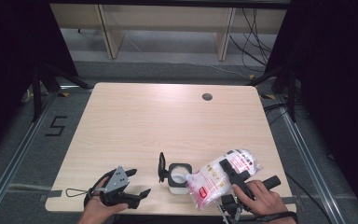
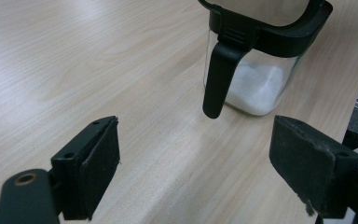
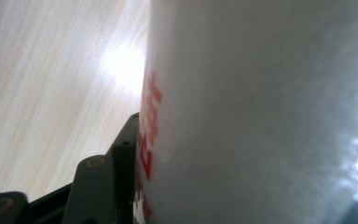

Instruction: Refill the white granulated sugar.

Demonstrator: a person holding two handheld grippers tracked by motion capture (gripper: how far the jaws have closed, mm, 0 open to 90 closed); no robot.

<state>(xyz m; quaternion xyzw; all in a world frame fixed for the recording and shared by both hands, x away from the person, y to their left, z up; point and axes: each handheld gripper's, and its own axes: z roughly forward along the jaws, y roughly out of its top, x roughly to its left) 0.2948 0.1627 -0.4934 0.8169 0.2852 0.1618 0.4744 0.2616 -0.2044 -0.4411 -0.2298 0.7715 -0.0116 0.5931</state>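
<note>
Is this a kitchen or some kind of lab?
Probably a lab or recording room, not a kitchen. The bare wooden table stands on a grey floor with a taped number five, loose cables trail at the back, and dark stands flank the table.

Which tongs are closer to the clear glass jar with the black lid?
Right tongs, tipping the white bag at the jar; left tongs sit open, apart.
</note>
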